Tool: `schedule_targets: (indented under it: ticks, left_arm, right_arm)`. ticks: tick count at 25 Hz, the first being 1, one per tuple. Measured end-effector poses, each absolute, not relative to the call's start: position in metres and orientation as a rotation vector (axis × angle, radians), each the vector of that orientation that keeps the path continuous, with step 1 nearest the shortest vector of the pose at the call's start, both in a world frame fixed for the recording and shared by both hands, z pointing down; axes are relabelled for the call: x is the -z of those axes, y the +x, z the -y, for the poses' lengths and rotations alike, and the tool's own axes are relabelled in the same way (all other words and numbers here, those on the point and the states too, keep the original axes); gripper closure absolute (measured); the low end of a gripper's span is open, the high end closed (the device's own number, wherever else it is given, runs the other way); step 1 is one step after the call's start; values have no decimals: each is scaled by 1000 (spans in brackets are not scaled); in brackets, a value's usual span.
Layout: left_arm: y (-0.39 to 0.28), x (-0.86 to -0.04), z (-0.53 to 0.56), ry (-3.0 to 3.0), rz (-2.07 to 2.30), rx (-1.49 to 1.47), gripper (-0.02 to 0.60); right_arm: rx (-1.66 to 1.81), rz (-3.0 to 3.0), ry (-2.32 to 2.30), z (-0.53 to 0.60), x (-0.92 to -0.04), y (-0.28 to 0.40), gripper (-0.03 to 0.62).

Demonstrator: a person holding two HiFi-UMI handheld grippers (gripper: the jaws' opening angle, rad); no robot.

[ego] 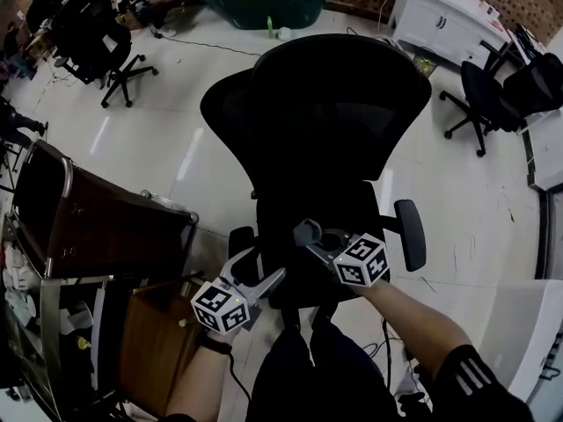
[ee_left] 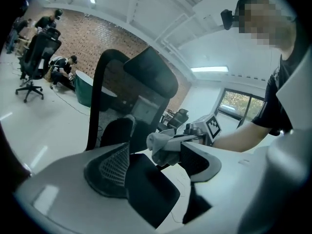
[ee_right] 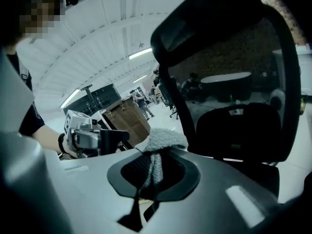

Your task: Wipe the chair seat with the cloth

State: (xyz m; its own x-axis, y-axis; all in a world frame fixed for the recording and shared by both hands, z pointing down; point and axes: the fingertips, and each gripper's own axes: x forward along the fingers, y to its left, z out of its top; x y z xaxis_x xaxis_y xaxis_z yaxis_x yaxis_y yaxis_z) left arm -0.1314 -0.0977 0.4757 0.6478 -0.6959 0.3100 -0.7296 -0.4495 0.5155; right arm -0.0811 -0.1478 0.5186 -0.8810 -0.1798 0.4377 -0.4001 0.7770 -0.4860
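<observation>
Head view: bright overhead light, pale floor [ego: 176, 104] w/ streak reflections. Black chair [ego: 334, 121] underexposed, almost no detail. Strong fisheye, edges bent, corners dark.
Left gripper view: ceiling strip light [ee_left: 209, 69] glares, window [ee_left: 239, 104] washed out; near foreground soft, out of focus.
Right gripper view: chair back is dark silhouette vs. bright ceiling [ee_right: 107, 38]; foreground blurred, corners vignetted.

Left tool [ego: 258, 269]: pale grey jaws, black-and-white marker cube [ego: 229, 307] | Right tool [ego: 307, 233]: grey body, matching second cube [ego: 361, 260] with square markers | Left wrist: black wristband [ego: 214, 345], thin dark cable [ego: 236, 381] | Clothing: black short sleeve [ego: 471, 378] with white stripes, dark trousers [ego: 308, 367]
</observation>
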Motion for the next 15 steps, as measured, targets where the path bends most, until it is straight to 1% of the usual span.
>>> schedule_targets:
  ticks: [4, 9, 15]
  left_arm:
    - [-130, -517, 119, 2197, 1103, -56, 222]
    - [-129, -558, 134, 2166, 1097, -41, 222]
    - [-130, -584, 154, 2154, 1081, -45, 222]
  right_arm:
    - [-808, 2466, 389, 183, -605, -98, 563]
    - [-668, 2329, 353, 218, -705, -124, 562]
    - [-579, 2298, 334, 240, -788, -169, 562]
